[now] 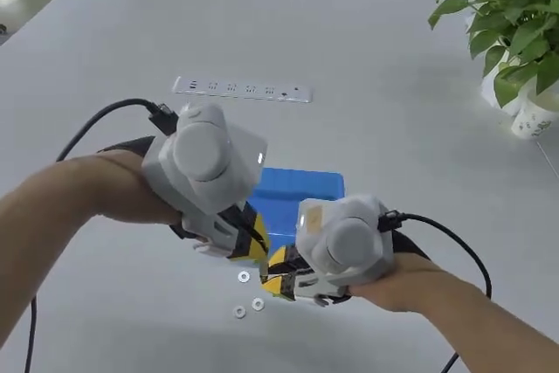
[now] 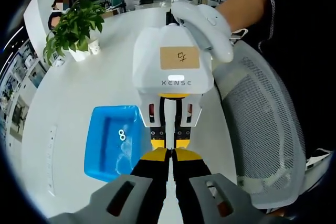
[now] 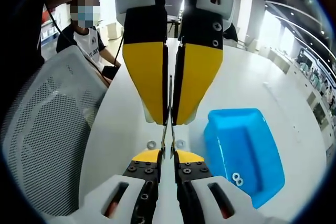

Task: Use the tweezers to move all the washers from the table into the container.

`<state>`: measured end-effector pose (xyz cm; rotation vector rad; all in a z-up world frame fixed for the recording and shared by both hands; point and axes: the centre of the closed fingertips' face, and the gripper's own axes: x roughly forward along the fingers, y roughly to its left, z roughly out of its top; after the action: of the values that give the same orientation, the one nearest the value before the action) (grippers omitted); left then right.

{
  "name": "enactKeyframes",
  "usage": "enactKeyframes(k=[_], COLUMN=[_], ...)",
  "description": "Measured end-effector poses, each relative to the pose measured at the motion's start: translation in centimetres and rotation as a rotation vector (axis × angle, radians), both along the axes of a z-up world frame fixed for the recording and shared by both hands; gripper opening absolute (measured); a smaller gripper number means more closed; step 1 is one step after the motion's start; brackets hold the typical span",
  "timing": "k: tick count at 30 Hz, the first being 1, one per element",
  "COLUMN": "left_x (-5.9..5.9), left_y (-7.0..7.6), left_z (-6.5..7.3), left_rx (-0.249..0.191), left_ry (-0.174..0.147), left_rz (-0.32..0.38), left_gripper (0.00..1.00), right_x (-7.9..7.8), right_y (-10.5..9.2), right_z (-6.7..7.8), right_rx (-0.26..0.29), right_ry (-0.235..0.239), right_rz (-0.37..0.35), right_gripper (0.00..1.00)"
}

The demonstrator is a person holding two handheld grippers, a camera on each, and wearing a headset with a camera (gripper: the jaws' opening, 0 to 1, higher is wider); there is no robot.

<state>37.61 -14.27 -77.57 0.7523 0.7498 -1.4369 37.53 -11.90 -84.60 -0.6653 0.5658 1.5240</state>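
Note:
Thin metal tweezers (image 3: 169, 121) run between my two grippers, which face each other nose to nose. My right gripper (image 3: 168, 156) is shut on the near end, and my left gripper (image 3: 169, 85) is shut on the far end. In the head view the left gripper (image 1: 256, 244) and the right gripper (image 1: 279, 280) meet just in front of the blue container (image 1: 301, 191). Three washers (image 1: 244, 277) lie on the table below the jaws. Two washers (image 3: 151, 144) show beside the tweezers. The blue container (image 2: 100, 145) holds two washers (image 2: 122, 135).
A white power strip (image 1: 242, 90) lies farther back on the grey table (image 1: 367, 85). A potted plant (image 1: 515, 15) stands at the far right. A grey mesh chair (image 2: 262, 124) sits by the table edge, and a person (image 3: 86, 35) sits beyond it.

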Motion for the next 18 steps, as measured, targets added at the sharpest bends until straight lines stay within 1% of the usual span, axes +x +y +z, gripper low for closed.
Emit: enactKeyframes(k=[8,18], left_x=[-0.6,-0.9], left_y=[0.4,0.8], left_z=[-0.6,-1.3], left_rx=[0.005,0.001], left_ry=[0.010,0.023], left_rz=[0.011,0.026], left_gripper=[0.06,0.06], right_x=[-0.7,-1.3], right_y=[0.4,0.7], right_z=[-0.7,-1.4], right_rx=[-0.008,-0.018], right_ry=[0.004,0.018], right_rz=[0.019,0.034], right_gripper=[0.11,0.11])
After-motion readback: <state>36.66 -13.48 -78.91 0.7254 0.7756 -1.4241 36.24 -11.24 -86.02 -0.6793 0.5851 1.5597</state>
